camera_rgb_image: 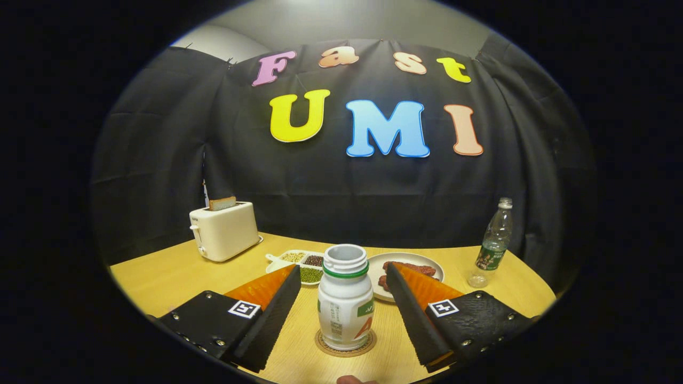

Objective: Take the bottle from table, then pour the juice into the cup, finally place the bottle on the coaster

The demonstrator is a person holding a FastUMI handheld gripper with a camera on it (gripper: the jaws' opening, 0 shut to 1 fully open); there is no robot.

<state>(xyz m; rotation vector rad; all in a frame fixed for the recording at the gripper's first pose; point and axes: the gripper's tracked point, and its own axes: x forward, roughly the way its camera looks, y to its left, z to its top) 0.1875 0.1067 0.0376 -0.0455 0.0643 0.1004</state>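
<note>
A white juice bottle [345,301] with a green neck ring and no cap stands upright on a round coaster [344,348] on the wooden table. It is between my two fingers, with a gap on each side. My gripper [342,276] is open around the bottle; neither finger touches it.
Beyond the fingers lie a divided dish of beans [305,264] and a white plate with sausages [406,268]. A cream toaster [224,230] with toast stands at the back left. A clear water bottle [493,242] stands at the back right. The table [171,277] ends at the black cloth wall.
</note>
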